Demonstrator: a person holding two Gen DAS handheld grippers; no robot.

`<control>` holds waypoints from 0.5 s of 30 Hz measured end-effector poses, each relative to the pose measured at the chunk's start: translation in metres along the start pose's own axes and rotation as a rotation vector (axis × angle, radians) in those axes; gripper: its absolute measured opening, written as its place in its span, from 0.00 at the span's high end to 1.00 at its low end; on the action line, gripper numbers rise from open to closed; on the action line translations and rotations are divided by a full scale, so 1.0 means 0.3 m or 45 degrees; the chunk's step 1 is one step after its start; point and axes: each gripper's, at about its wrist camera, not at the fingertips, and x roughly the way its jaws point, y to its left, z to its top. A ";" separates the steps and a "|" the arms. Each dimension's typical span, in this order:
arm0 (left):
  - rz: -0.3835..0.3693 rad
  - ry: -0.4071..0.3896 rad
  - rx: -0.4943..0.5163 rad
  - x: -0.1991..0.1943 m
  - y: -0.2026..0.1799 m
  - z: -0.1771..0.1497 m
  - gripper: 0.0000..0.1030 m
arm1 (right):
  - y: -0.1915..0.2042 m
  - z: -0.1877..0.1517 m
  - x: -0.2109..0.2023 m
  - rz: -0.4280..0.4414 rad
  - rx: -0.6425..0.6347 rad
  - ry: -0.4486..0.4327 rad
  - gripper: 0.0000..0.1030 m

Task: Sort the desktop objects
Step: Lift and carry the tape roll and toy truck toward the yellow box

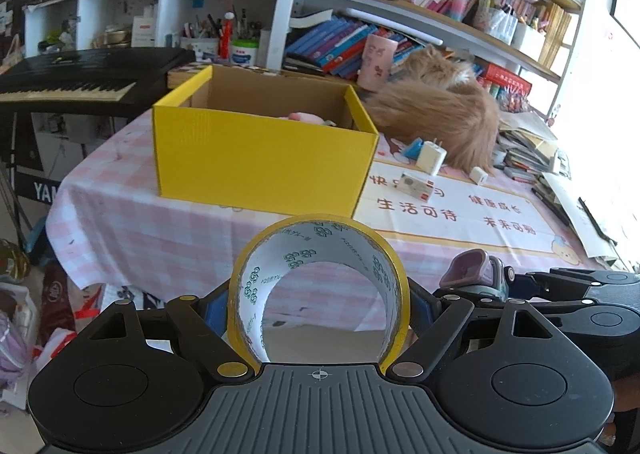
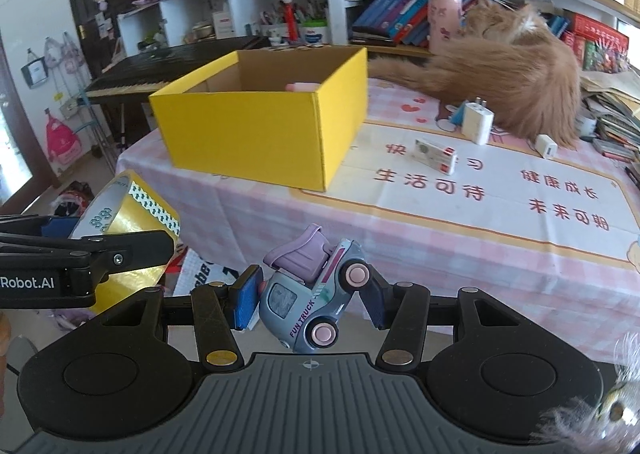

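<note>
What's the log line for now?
left gripper: holds tape | right gripper: holds toy truck | box: open, ahead

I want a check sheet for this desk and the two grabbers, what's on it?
Surface: table with pink checked cloth and printed mat.
Job's things: yellow box, open; tape roll; toy truck; small carton; white chargers.
Clutter: paper stacks at the table's right.
Grippers: left gripper grips the tape roll; right gripper grips the toy truck.
Cables: nothing seen.
Surroundings: cat lying on the table, keyboard, bookshelves.
</note>
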 end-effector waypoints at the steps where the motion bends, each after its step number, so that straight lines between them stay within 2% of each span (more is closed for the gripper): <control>1: 0.002 -0.001 -0.001 -0.002 0.006 0.000 0.18 | 0.008 0.000 0.001 0.004 -0.003 -0.001 0.52; 15: 0.047 0.000 -0.013 -0.031 0.080 -0.011 0.18 | 0.098 0.011 0.045 0.073 -0.049 0.020 0.52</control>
